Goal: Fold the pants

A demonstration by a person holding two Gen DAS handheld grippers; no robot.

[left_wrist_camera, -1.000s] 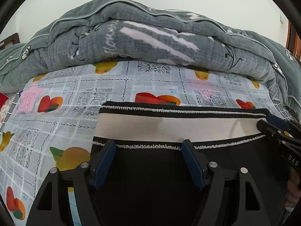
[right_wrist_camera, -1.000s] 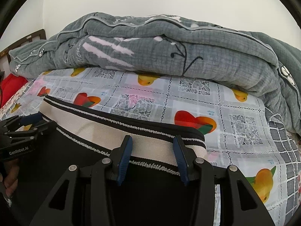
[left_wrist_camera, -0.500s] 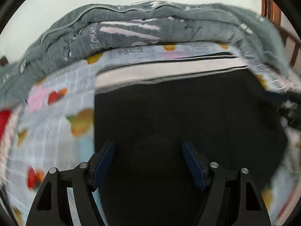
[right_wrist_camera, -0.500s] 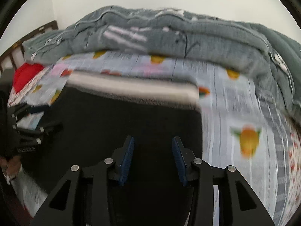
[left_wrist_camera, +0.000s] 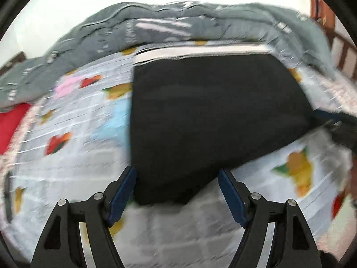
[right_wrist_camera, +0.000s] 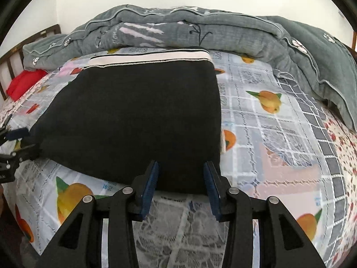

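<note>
Both the left gripper [left_wrist_camera: 177, 189] and right gripper [right_wrist_camera: 181, 186] hang open and empty at the near edge of the black pants [right_wrist_camera: 138, 116] on the bed [right_wrist_camera: 279, 134]. The waistband [right_wrist_camera: 151, 57] seems farthest, by the quilt [right_wrist_camera: 200, 29].

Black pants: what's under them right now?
The black pants lie on the fruit-print bedsheet, which shows around them. Whatever is directly beneath them is covered and cannot be seen.
</note>
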